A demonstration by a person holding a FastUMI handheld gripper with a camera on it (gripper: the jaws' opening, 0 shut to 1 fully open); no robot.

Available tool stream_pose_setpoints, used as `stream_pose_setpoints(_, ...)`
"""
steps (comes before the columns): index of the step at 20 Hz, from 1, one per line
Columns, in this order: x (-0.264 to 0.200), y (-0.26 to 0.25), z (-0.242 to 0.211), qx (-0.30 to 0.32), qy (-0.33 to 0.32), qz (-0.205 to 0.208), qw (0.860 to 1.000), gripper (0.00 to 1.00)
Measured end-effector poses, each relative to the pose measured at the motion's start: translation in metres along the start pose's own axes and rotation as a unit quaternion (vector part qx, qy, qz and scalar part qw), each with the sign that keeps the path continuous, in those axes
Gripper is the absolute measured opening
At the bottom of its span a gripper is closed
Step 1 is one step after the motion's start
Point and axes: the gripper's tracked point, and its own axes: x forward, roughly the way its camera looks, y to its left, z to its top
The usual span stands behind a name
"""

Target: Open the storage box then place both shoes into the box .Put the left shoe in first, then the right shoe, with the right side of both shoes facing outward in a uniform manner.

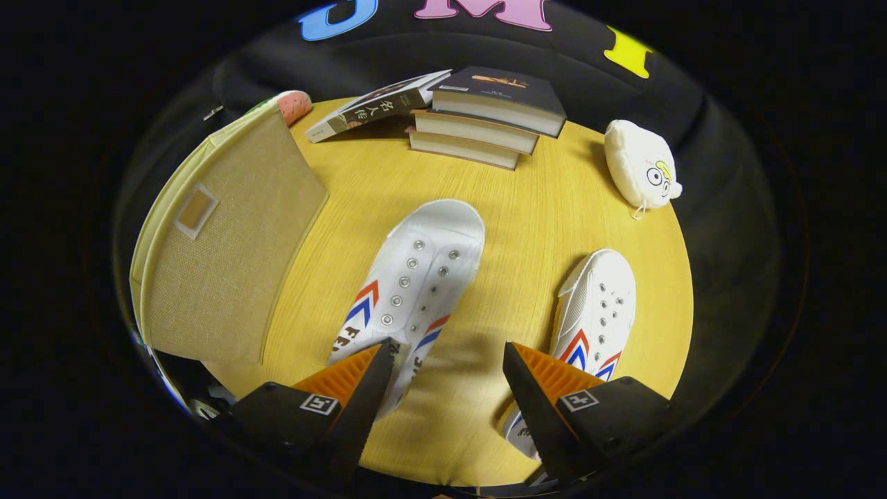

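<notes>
Hovering over the round table (pixel 527 208), the gripper (pixel 447 357) has its fingers spread apart and grasping nothing, bare tabletop between them. Taking the nearer shoe (pixel 416 277) as landmark: left of it sits the storage box (pixel 229 256), its fabric lid still down, so opening it looks like the first step. The left finger overlaps that shoe's heel, though contact cannot be told. Beyond the shoe, books (pixel 478 118) lie stacked. To its right lies the second shoe (pixel 596 305), toe pointing the same way, its heel under the right finger. Further right rests a plush pouch (pixel 641 170).
</notes>
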Motion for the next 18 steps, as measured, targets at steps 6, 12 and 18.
stream_pose_setpoints(6,0.029,0.014,0.01,0.003,0.019,0.042,0.999,0.9)
stream_pose_setpoints(12,0.029,0.029,0.009,0.055,0.041,0.098,0.993,0.3)
stream_pose_setpoints(18,0.028,0.029,0.008,0.144,0.047,0.12,0.981,0.05)
